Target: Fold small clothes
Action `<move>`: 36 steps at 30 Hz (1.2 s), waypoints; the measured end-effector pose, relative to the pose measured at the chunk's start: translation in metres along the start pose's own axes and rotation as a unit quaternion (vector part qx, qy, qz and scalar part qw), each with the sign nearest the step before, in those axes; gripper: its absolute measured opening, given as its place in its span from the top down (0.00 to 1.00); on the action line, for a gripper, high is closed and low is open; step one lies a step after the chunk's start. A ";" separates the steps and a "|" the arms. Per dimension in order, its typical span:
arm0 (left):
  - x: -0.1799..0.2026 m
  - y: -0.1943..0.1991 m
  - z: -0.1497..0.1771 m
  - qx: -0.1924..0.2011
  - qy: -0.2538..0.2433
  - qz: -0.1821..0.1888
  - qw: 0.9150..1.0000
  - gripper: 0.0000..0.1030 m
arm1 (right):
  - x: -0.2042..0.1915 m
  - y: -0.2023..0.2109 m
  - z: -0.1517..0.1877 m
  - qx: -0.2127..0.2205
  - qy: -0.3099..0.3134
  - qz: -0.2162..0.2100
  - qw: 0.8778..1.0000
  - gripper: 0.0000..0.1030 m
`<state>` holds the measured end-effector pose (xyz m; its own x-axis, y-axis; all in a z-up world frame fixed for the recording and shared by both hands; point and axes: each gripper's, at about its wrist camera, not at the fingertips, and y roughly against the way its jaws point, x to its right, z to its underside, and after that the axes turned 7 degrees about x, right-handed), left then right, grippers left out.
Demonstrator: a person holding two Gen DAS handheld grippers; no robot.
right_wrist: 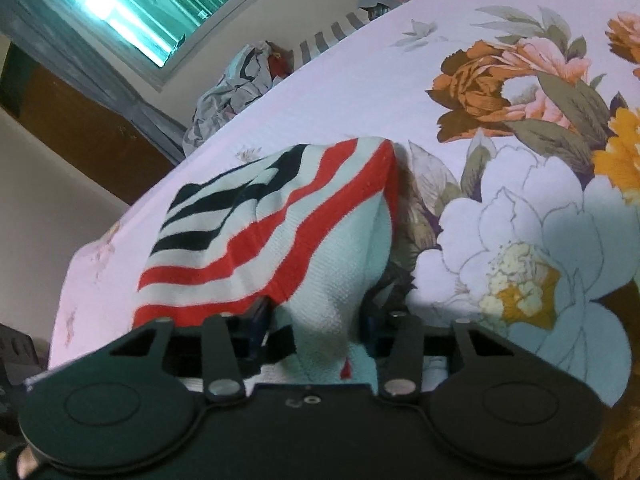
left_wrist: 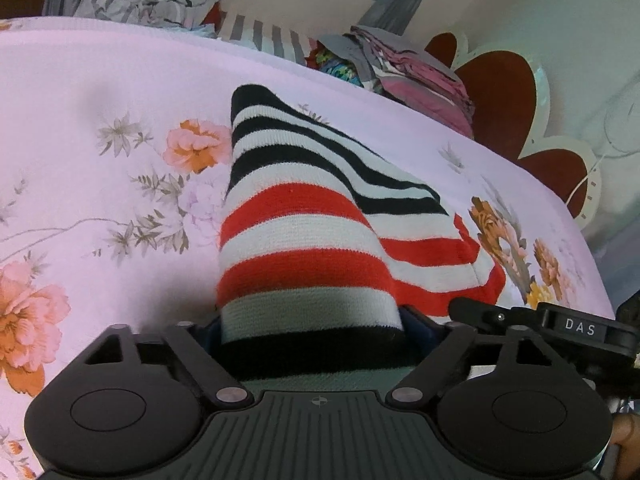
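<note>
striped knit garment point(left_wrist: 304, 216) lies on the floral bed sheet point(left_wrist: 100, 92), its near edge between both sets of fingers. left gripper point(left_wrist: 316, 336) spans a wide band of the hem; right gripper point(right_wrist: 316, 320) pinches a bunched white fold. i judge the bunched fold may slip out or drag the garment askew.

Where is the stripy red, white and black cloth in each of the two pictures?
Left wrist view: the striped cloth fills the middle, running from the left gripper up across the flowered bedsheet.
Right wrist view: the striped cloth lies left of centre, above the right gripper.
Shared landmark: the crumpled grey clothes pile at the bed's far edge.
</note>
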<state>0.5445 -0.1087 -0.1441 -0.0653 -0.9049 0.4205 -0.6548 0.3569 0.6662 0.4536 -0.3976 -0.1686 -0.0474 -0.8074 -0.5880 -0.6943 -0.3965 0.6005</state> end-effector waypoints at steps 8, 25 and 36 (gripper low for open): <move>0.008 0.021 -0.007 0.015 -0.020 -0.004 1.000 0.39 | -0.021 0.019 -0.003 0.025 0.019 -0.024 0.999 0.68; -0.092 0.126 -0.030 0.062 -0.021 0.002 0.998 0.39 | -0.157 0.005 0.041 0.037 0.058 -0.057 0.996 0.68; -0.255 0.180 -0.071 0.062 -0.022 0.005 0.998 0.39 | -0.292 -0.074 0.119 0.054 0.047 -0.057 0.996 0.68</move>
<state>0.4967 0.2026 -0.0875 -0.1034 -0.9113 0.3986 -0.7425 0.3373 0.5786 0.4331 -0.0806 -0.1061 0.0990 -0.7992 -0.5928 -0.7642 -0.4426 0.4691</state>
